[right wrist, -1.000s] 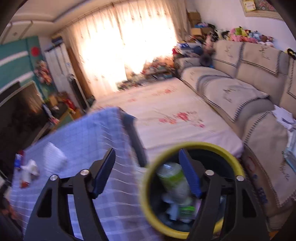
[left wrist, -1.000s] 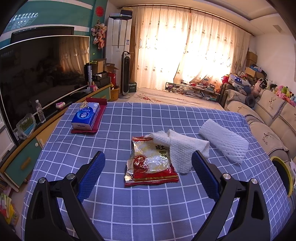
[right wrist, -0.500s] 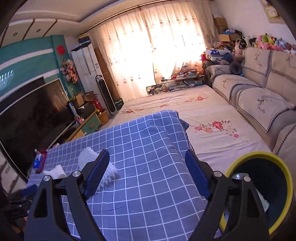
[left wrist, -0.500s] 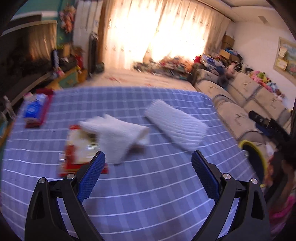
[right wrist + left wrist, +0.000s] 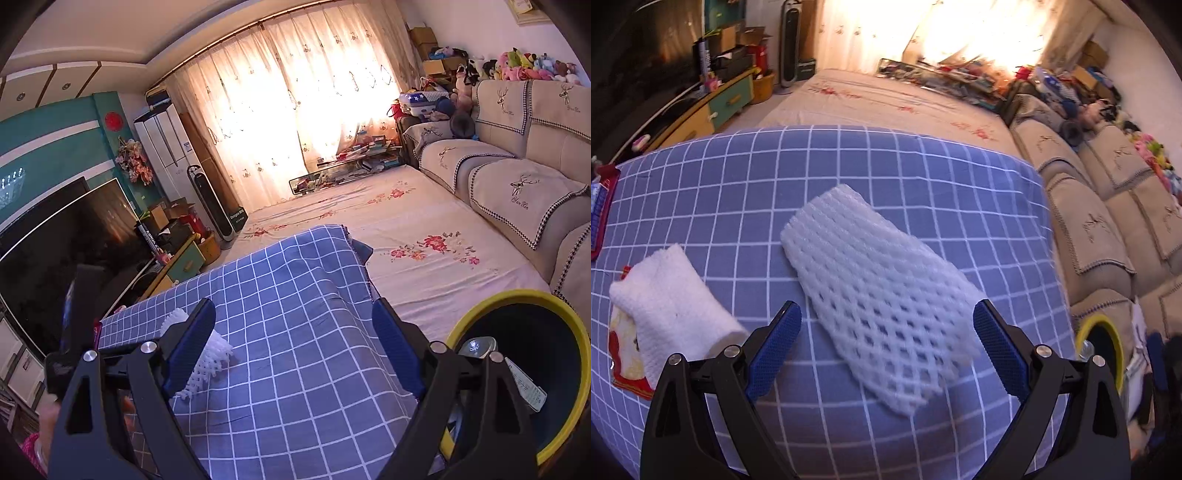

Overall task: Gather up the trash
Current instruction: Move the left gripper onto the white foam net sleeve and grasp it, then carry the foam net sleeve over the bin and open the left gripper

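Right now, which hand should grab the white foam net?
Probably left. The left hand-held gripper is open with the white foam net lying between its fingers, while the right hand-held gripper sits off beside the bin.

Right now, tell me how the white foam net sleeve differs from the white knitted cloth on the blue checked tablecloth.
The white foam net sleeve is open mesh and lies flat on bare tablecloth; the white knitted cloth is dense, folded, and overlaps a red snack wrapper. The sleeve looks longer. Both are white and soft.

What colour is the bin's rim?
Yellow, around a dark inside; the bin shows best in the right wrist view.
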The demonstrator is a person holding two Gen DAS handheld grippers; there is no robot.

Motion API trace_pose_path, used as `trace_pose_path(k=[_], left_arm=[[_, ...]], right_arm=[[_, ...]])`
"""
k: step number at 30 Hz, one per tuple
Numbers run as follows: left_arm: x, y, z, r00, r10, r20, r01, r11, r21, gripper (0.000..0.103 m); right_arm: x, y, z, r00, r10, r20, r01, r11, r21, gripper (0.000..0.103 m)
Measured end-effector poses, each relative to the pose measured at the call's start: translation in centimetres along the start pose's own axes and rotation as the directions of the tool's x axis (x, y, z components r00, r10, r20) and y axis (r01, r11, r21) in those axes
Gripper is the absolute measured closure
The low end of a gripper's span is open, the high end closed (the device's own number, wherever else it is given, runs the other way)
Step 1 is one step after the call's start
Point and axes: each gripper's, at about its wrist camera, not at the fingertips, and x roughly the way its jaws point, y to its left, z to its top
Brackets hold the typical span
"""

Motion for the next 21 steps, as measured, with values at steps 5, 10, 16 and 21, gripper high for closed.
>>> trace_pose_path(k=[5,10,16,21], left_arm=[[2.3,0.2,1.2,0.997,0.039,-0.063,-0.043,0.997,-0.069,0.01],[3.5,-0.6,2.1,0.996,0.027,-0.082,-0.033,0.996,-0.078,0.01],[3.6,-1.8,3.2,0.997,0.016,-0.078,-0.021,0.998,-0.057,0.058],[2.5,-2.4,3.6,0.998,-0.017,-0.056,0.015,0.999,-0.036,0.088]], right_arm=[[-0.1,-0.4,0.1,1.0,0.008,-0.003,-0.008,1.0,0.014,0.021],[-0.4,-0.7,0.3,1.0,0.007,0.008,-0.007,0.999,0.032,0.02],[-1.1,-1.7,0.6,0.998,-0.013,0.057,0.008,0.997,0.081,0.02],[-1.9,-2.7,0.8,0.994,-0.037,0.099,0.024,0.992,0.126,0.017]])
